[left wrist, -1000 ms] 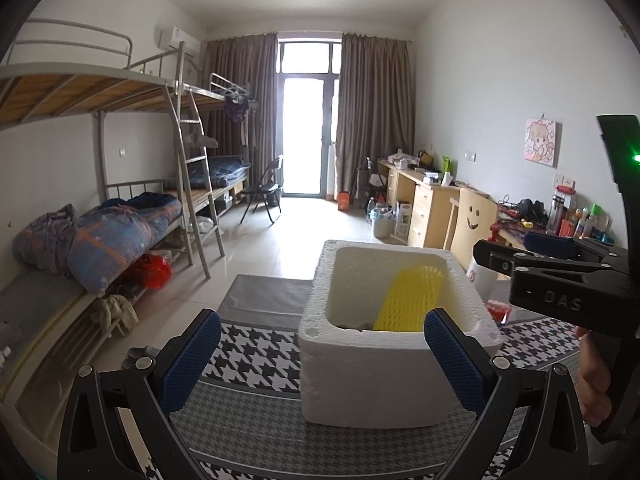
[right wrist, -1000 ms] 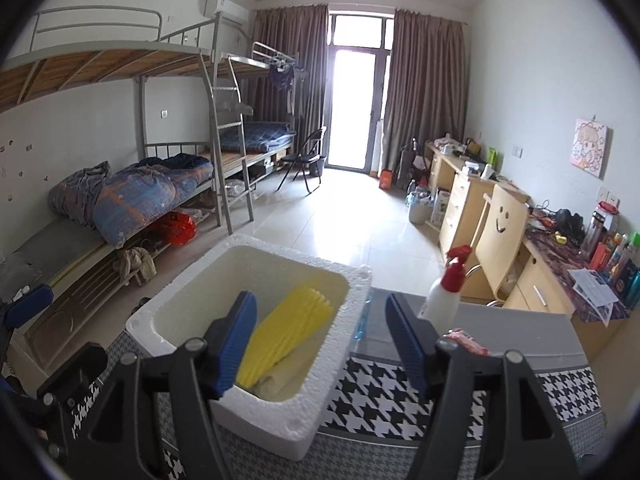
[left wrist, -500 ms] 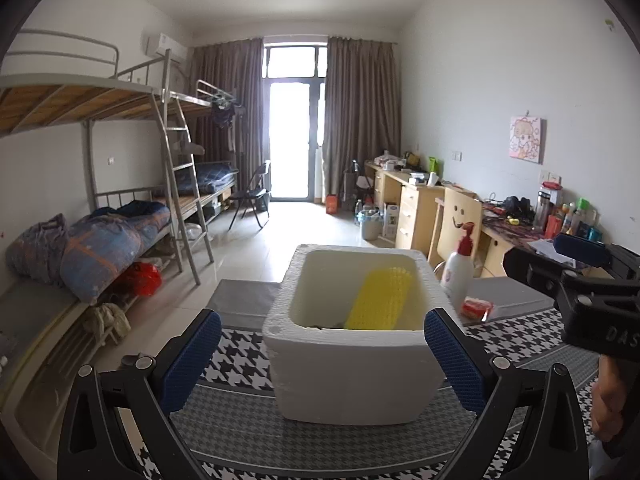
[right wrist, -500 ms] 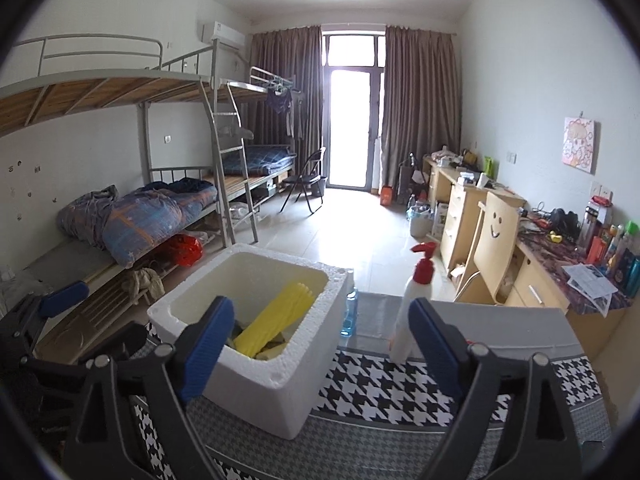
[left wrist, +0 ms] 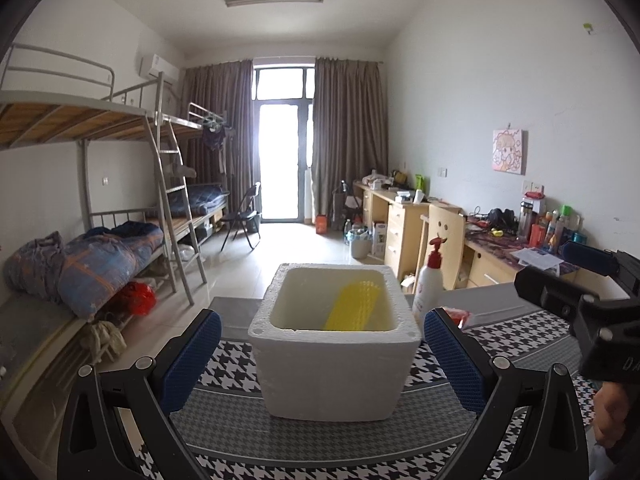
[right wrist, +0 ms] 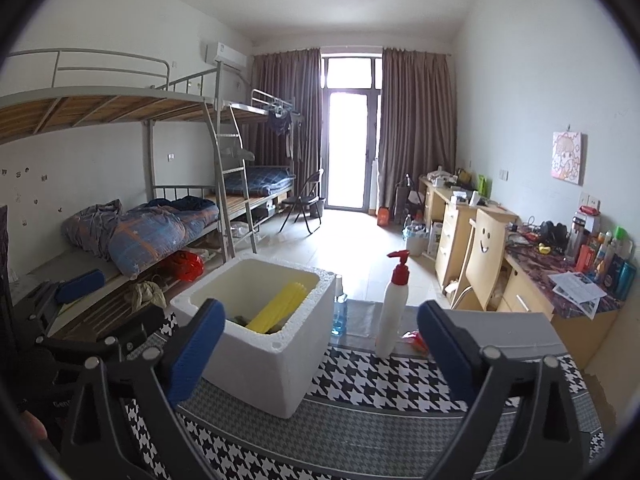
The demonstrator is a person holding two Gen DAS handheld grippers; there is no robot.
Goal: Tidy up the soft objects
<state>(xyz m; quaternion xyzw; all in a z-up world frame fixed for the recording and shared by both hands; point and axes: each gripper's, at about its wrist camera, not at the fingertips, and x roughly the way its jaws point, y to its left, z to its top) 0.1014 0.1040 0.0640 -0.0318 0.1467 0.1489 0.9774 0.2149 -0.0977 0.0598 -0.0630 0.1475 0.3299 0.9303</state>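
A white foam box stands on the houndstooth cloth of the table. A yellow ribbed soft roll leans inside it. My left gripper is open in front of the box, nothing between its blue pads. My right gripper is to the right of the box, its jaws still opening wide with nothing held between them. In the left wrist view the right gripper's side shows at the right edge above a hand.
A white pump bottle with a red top stands right of the box, a small red packet beside it, a clear blue bottle behind. Bunk beds line the left wall, desks the right.
Both grippers have drawn back from the box, which now looks smaller and farther. The right gripper's jaws have spread wider and no longer straddle the yellow roll, which stays in the box.
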